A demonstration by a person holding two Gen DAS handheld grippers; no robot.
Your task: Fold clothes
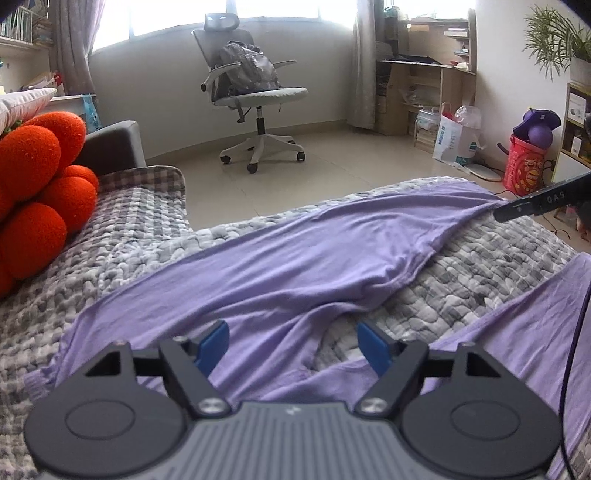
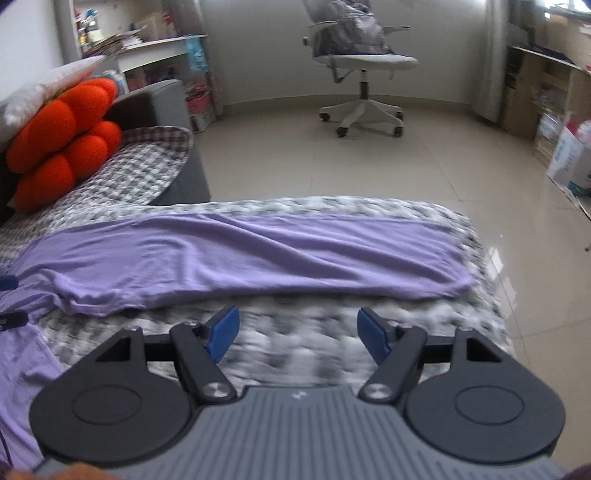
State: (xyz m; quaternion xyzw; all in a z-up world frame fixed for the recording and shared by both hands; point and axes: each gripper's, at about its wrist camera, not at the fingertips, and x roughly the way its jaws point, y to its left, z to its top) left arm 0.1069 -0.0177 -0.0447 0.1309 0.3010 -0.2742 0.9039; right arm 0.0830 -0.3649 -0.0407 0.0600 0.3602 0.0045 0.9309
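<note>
— Left wrist view: where's the garment?

— The lilac garment lies spread over the grey checked bed cover, one fold running under the left tool, whose blue pads stand apart, pressing nothing.

— And the right wrist view?

— The right tool hovers released over bare cover, near the garment's edge. An orange cushion sits to the left.

Light source: daylight from the window behind your office chair; panes blown out white.
Level: bright, soft, shadows faint.
Glare: sheen on the floor tiles at your right.
Blur: your right view smears the checked blanket; your left view is sharp.
Distortion: fisheye bends walls, dark corners.
</note>
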